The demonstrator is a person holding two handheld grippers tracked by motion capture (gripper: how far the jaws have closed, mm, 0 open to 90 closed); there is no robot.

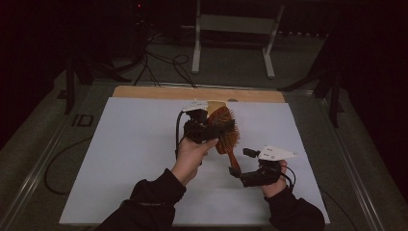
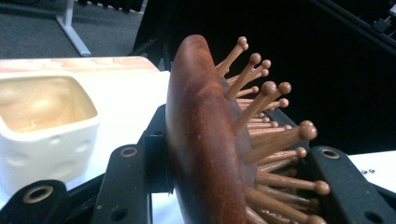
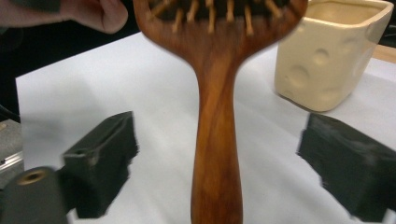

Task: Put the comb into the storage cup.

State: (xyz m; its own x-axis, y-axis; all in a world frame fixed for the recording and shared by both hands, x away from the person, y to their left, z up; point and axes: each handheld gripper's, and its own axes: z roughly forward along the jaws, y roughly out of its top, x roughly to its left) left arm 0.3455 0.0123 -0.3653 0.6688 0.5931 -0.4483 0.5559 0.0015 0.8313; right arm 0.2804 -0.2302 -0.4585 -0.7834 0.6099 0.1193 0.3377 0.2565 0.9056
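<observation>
left fingers (image 1: 210,126) clamped on wooden hairbrush (image 1: 224,130) head, right fingers (image 1: 236,174) spread wide around its handle, untouching

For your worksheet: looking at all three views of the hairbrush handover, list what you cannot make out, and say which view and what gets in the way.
- Cream cup: its base is cut off by the left gripper's fingers in the left gripper view; in the high view the brush and gripper hide most of it.
- Hairbrush: its head is cut off by the top edge in the right gripper view, and blurred.
- Right gripper: too small and dark in the high view.
</observation>
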